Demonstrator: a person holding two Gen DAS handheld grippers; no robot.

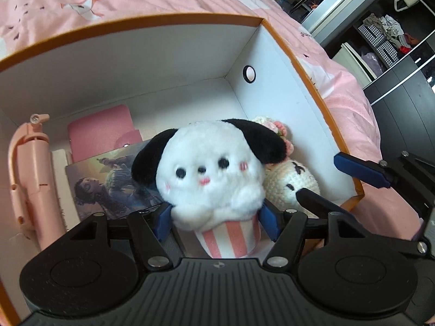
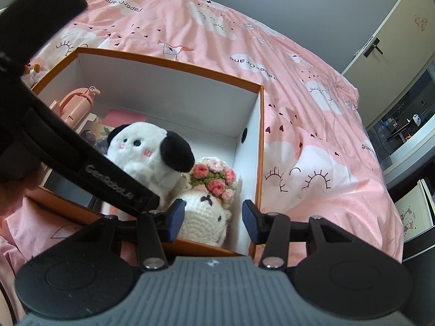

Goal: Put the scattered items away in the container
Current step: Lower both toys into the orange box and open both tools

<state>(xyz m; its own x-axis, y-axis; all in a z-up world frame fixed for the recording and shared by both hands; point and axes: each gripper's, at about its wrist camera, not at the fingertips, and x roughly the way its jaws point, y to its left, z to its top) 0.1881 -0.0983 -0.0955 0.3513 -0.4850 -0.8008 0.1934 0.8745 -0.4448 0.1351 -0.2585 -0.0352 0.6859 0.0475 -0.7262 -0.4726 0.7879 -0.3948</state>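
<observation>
Left claw (image 1: pixel 214 221) clamped on white puppy plush (image 1: pixel 214 174) inside orange-rimmed box (image 1: pixel 296 62), crochet doll (image 2: pixel 202 217) just right of it, right claw (image 2: pixel 213 224) apart at the box's near edge, pink bed (image 2: pixel 312 135) beneath.

Box (image 2: pixel 259 141) open on top. Bare floor toward far right corner, behind dog plush (image 1: pixel 212 168). Left of dog plush: picture card (image 1: pixel 108 184), pink case (image 1: pixel 103 133), pink handle (image 1: pixel 30 174) crowd floor. Right of dog plush: crochet doll (image 2: pixel 204 212), touching it, fills near right corner. Narrow gap between doll and right wall.
</observation>
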